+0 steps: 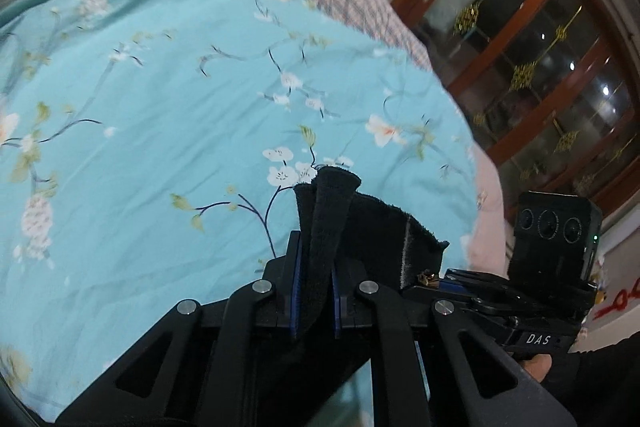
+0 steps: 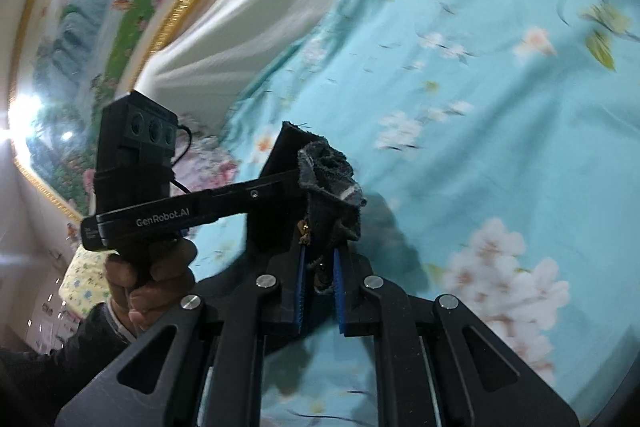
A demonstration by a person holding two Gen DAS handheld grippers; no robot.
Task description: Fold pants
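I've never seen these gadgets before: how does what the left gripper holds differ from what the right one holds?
The left gripper pinches a smooth, dark band of the pants, standing up between its pads. The right gripper holds a crumpled, greyer bunch, with a small metal piece, maybe a zipper pull, hanging beside it. Both are shut on the same pants, above the floral bedspread.

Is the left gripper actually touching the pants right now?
Touching. In the left wrist view, the left gripper has its blue pads closed on a bunched fold of the black pants, fabric pinched between them with no gap.
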